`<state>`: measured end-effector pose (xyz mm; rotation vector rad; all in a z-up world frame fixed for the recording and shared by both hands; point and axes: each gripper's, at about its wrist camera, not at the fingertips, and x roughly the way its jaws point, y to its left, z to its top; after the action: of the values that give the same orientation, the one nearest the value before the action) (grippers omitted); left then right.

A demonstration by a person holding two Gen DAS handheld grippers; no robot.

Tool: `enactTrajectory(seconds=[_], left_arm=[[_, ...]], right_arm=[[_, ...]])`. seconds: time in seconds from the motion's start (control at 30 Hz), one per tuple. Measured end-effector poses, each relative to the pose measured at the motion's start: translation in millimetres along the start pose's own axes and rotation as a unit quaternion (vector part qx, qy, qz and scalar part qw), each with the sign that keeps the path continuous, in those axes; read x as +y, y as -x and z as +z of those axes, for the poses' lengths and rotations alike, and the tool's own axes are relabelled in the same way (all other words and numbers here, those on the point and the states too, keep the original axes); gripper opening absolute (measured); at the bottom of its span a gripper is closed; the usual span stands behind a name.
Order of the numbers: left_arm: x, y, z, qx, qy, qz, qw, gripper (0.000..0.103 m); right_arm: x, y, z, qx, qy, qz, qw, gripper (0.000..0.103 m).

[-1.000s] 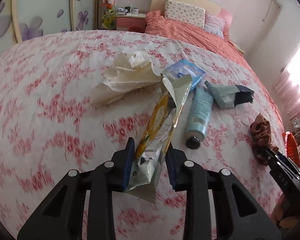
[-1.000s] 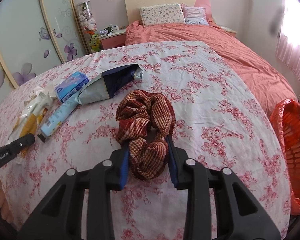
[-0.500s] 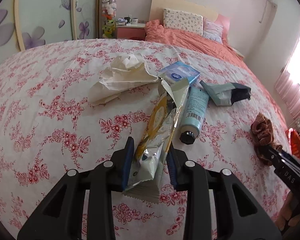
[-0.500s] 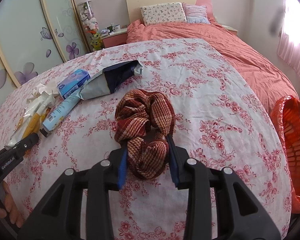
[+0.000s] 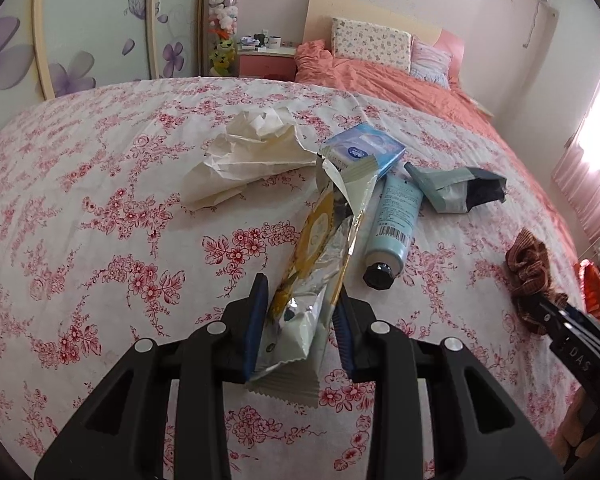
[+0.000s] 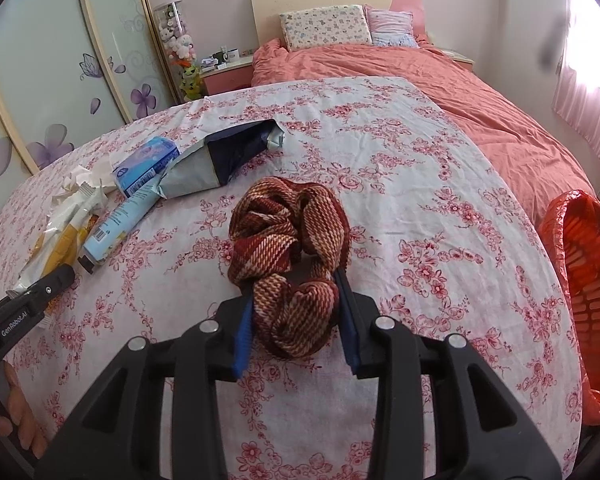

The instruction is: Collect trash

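Observation:
My left gripper (image 5: 300, 296) is shut on the lower end of a torn silver and yellow snack wrapper (image 5: 324, 232), which slants up off the flowered bedsheet (image 5: 112, 248). Beyond it lie crumpled cream paper (image 5: 252, 160), a blue tissue pack (image 5: 364, 152), a pale blue tube (image 5: 396, 220) with a black cap, and a grey-blue mailer bag (image 5: 456, 188). My right gripper (image 6: 296, 292) is shut on the near loop of a brown and red woven scrunchie (image 6: 288, 232) resting on the sheet. The left gripper (image 6: 40, 292) shows at the left edge of the right wrist view.
An orange basket (image 6: 588, 272) lined with a red bag stands off the bed's right edge. A coral duvet (image 6: 420, 80) and pillows lie at the far end. Sliding wardrobe doors (image 6: 60, 80) line the left side. A hand (image 6: 16, 400) shows at lower left.
The left wrist view has steadied and tipped slightly, so the trash sits lower in it; the wrapper stays gripped. The right gripper and the scrunchie have kept their place.

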<state>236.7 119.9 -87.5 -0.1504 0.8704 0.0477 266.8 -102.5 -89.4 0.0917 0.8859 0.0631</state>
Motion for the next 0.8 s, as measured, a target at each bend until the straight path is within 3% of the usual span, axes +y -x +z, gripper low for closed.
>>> enactTrajectory(seconds=[0.2, 0.43, 0.5, 0.8], left_arm=[[-20.5, -1.8, -1.1, 0.006, -0.042, 0.054, 0.9976, 0.033], [-16.4, -3.0, -0.4, 0.006, -0.041, 0.052, 0.9978, 0.032], [-12.4, -2.0, 0.7, 0.003, -0.039, 0.042, 0.9984, 0.015], [-12.8, 22.1, -4.3, -0.015, -0.031, 0.027, 0.9991, 0.011]], right_arm=[[1.7, 0.2, -0.1, 0.0, 0.005, -0.005, 1.0, 0.036], [2.6, 0.9, -0.1, 0.0, 0.007, -0.006, 1.0, 0.034], [0.9, 2.5, 0.7, -0.006, 0.004, 0.002, 1.0, 0.028], [-13.2, 51.3, 3.5, -0.058, -0.008, 0.029, 0.998, 0.026]])
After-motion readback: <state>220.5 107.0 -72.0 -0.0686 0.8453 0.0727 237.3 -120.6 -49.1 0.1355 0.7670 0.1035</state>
